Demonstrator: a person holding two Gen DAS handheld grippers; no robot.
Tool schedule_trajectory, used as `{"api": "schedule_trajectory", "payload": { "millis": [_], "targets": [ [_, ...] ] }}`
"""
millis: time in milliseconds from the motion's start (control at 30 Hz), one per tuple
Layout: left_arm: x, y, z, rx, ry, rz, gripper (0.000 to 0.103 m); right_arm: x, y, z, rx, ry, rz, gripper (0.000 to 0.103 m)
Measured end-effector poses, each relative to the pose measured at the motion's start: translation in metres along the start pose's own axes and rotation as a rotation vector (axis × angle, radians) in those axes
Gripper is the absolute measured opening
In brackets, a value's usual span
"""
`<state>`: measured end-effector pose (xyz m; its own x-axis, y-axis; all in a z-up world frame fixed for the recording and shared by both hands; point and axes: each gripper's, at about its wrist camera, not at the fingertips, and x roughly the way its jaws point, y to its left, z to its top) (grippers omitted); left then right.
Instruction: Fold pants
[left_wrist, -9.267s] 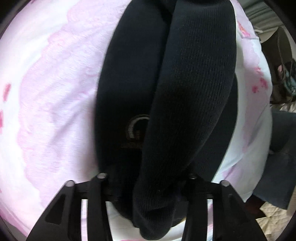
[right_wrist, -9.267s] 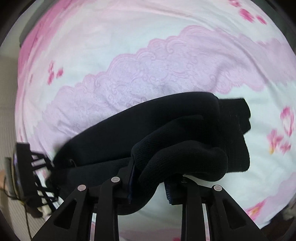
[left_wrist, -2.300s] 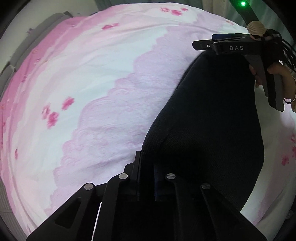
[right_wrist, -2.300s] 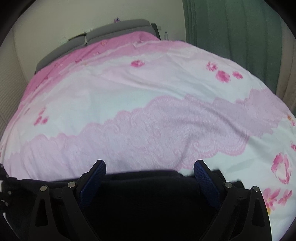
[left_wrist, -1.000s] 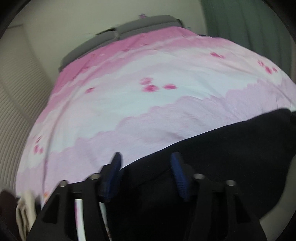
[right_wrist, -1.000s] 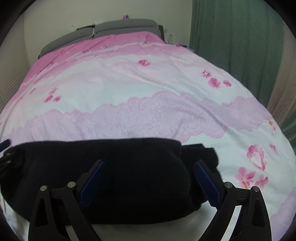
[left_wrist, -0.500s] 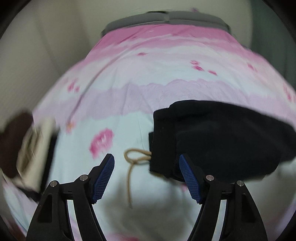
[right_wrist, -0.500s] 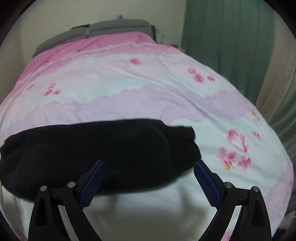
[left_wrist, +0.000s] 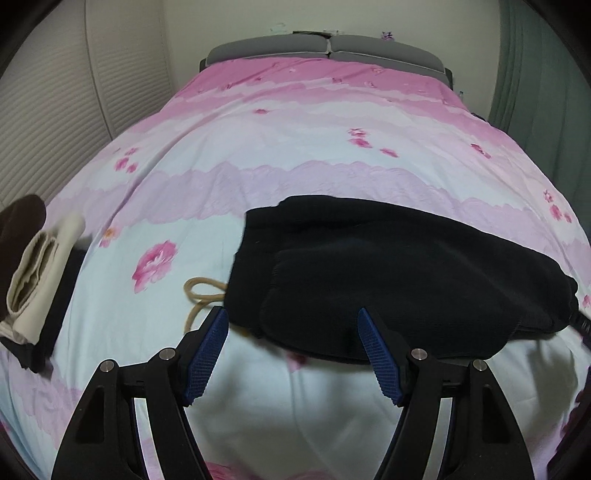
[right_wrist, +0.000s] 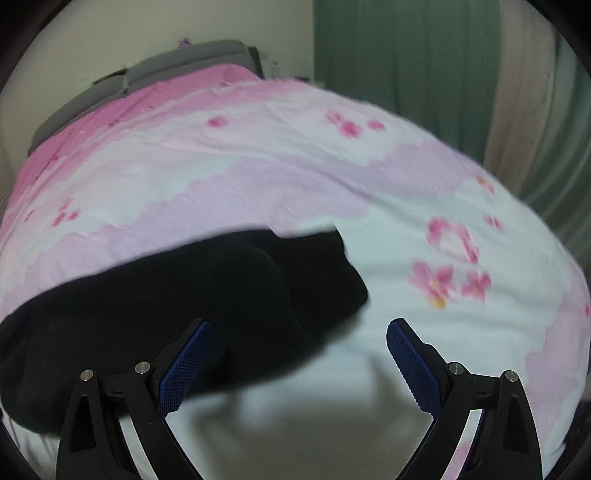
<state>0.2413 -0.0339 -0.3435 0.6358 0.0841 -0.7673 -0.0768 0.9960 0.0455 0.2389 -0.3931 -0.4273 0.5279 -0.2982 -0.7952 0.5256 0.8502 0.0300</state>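
The black pants (left_wrist: 388, 266) lie folded into a flat bundle on the pink floral bedspread (left_wrist: 295, 147). A tan drawstring (left_wrist: 201, 293) loops out of their left end. My left gripper (left_wrist: 291, 350) is open and empty, just in front of the bundle's near edge. In the right wrist view the pants (right_wrist: 184, 295) lie at the lower left. My right gripper (right_wrist: 299, 362) is open and empty, raised near the bundle's right end, over bare bedspread (right_wrist: 406, 221).
A stack of folded clothes, cream (left_wrist: 40, 273) and dark brown (left_wrist: 18, 221), sits at the bed's left edge. A grey headboard (left_wrist: 325, 44) stands at the far end. Green curtains (right_wrist: 406, 55) hang on the right, a white louvred wall (left_wrist: 48, 110) on the left.
Both grippers let go of the pants and pulled back toward the near side of the bed. The folded bundle stays lying on the bedspread. The right view has swung to the right.
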Motion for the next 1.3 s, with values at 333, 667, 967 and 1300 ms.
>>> {"api": "schedule_trajectory", "payload": {
  "millis": [333, 667, 967, 1300],
  "targets": [
    [-0.008, -0.029, 0.0, 0.12, -0.03, 0.022, 0.072, 0.036, -0.043, -0.032, 0.435, 0.118, 0.277, 0.099],
    [-0.005, -0.054, 0.005, 0.211, -0.039, -0.009, 0.072, 0.088, -0.04, -0.017, 0.683, 0.081, 0.5, 0.103],
    [0.015, -0.054, 0.007, 0.214, -0.025, 0.045, 0.072, 0.121, -0.036, -0.009, 0.791, 0.068, 0.7, 0.098],
    [0.029, -0.04, 0.02, 0.193, -0.051, 0.081, 0.072, 0.102, -0.028, -0.019, 0.771, -0.041, 0.702, 0.066]
  ]
}}
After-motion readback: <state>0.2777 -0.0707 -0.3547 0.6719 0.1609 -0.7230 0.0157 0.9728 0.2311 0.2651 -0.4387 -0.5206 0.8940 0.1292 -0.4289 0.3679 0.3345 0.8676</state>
